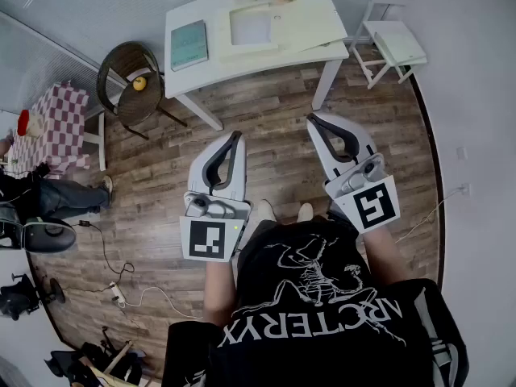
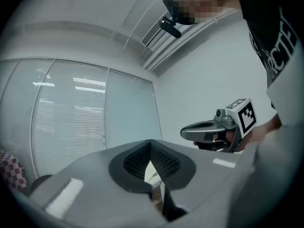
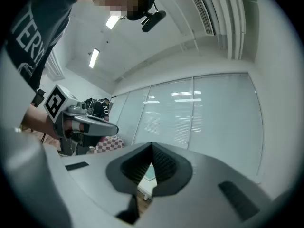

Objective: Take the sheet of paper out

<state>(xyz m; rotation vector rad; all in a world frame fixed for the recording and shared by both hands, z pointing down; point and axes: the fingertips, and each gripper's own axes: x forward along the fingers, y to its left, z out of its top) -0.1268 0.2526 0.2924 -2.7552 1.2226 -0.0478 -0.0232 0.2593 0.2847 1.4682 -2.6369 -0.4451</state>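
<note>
Paper (image 1: 251, 29) lies on the far surface (image 1: 211, 71), right of a book (image 1: 189, 44). Near, well apart from it, left claw (image 1: 237, 135) and right claw (image 1: 311, 118) are closed tight, holding nothing.

A white table (image 1: 211, 71) is seen on a brown wood floor (image 1: 274, 127). A blue-green book (image 1: 189, 44) is laid on the table. Left of the table, a cloth (image 1: 56, 123) is checked pink and white.

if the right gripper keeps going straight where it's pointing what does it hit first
Most likely the white table: the right gripper, shut and empty, points level toward it, with only wood floor below the gap. Its height against the tabletop is unclear.
</note>
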